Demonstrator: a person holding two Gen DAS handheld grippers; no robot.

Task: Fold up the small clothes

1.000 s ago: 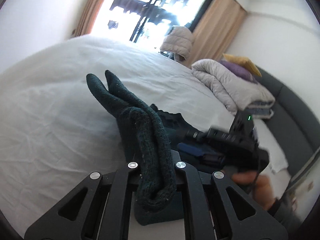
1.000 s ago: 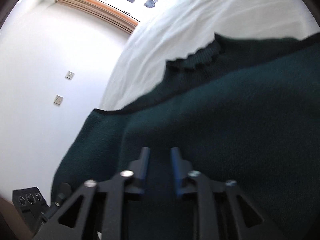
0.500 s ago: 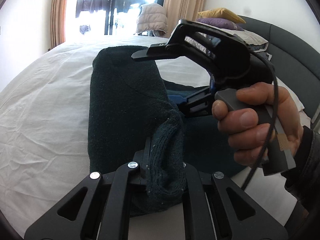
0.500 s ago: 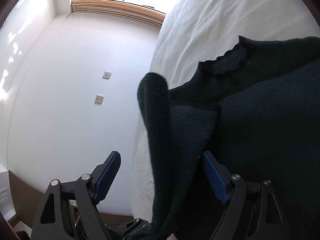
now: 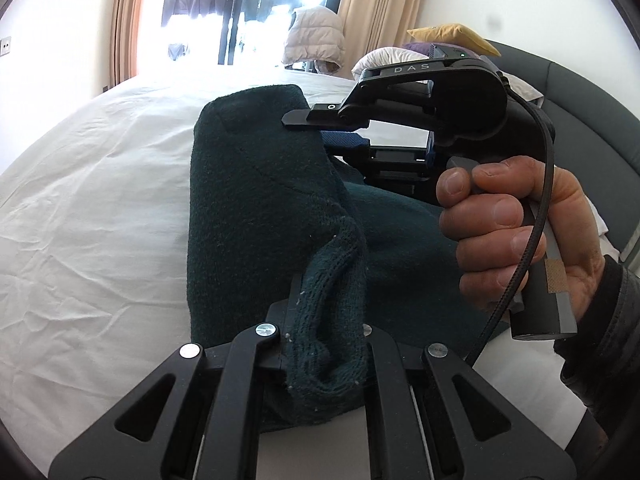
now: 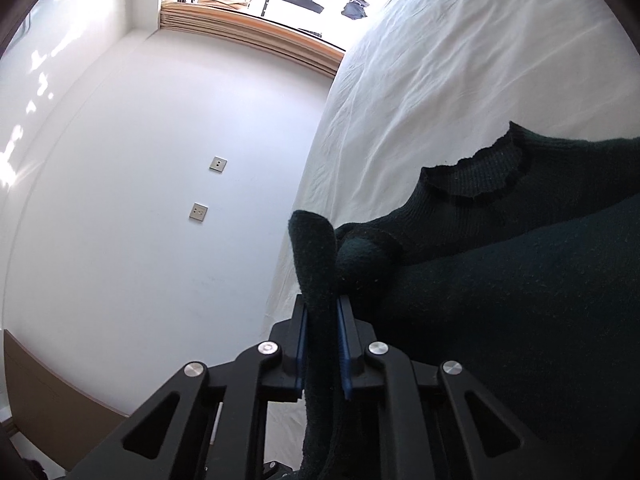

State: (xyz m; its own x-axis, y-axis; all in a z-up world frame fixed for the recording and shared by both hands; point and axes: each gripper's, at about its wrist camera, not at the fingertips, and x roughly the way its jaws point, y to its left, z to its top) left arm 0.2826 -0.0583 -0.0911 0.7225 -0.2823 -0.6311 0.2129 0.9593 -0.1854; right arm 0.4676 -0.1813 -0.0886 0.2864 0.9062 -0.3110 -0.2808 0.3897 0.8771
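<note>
Both grippers clamp the dark green sweater: left gripper pinches its ribbed cuff, right gripper nips a raised fold, above the white bed.

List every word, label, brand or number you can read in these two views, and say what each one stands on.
"DAS": raised letters on the upper arm of the right hand-held gripper, seen from the left wrist view.
No other readable text; the two wall plates in the right wrist view carry none.
</note>
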